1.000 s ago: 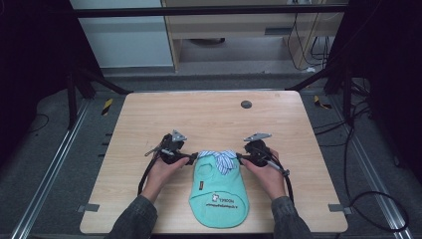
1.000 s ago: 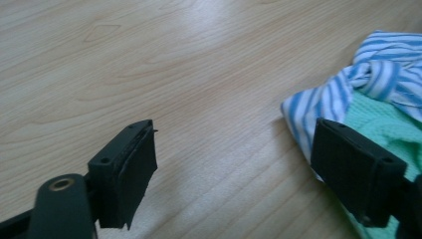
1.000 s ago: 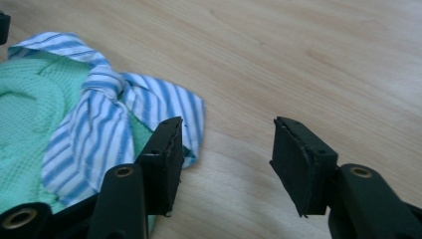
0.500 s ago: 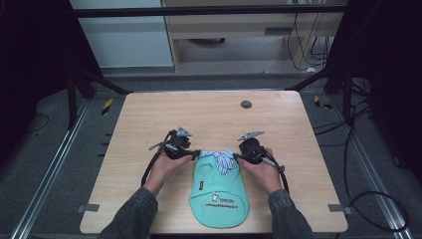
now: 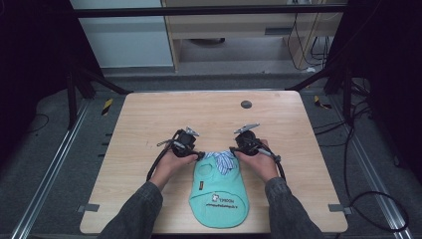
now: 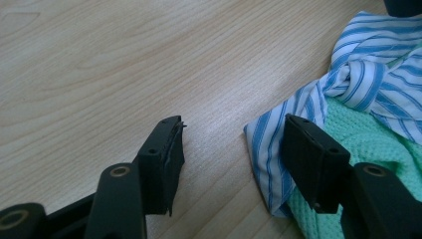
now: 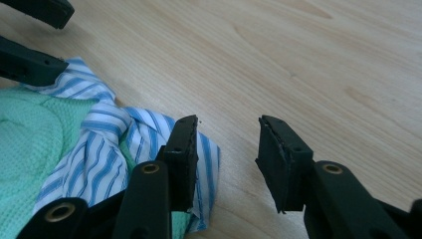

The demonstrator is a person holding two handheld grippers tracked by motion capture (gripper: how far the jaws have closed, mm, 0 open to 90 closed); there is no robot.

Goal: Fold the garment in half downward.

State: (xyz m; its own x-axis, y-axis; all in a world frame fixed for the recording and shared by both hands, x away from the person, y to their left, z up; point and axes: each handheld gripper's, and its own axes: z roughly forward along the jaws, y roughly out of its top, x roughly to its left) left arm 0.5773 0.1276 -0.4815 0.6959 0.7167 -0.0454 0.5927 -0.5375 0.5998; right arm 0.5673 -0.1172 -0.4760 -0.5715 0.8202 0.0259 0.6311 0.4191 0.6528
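A mint green knit garment point(image 5: 219, 191) lies flat near the table's front edge, with its blue-and-white striped collar point(image 5: 221, 160) at the far end. My left gripper point(image 5: 201, 155) sits at the collar's left corner. Its jaws point(image 6: 234, 124) have just been closing and stand apart; the striped corner point(image 6: 263, 149) lies against the right-hand jaw, unpinched. My right gripper point(image 5: 231, 149) is at the collar's right corner. Its jaws point(image 7: 229, 122) have also just been closing, with bare wood between them and striped cloth point(image 7: 206, 149) by the left-hand jaw.
The wooden table point(image 5: 149, 124) stretches away beyond the garment, with a small dark round spot point(image 5: 246, 104) near its far edge. Cables trail from both grippers toward the person's forearms. A dark metal frame and floor cables surround the table.
Both hands have shifted a little inward, toward the garment's collar. The garment itself lies where it was.
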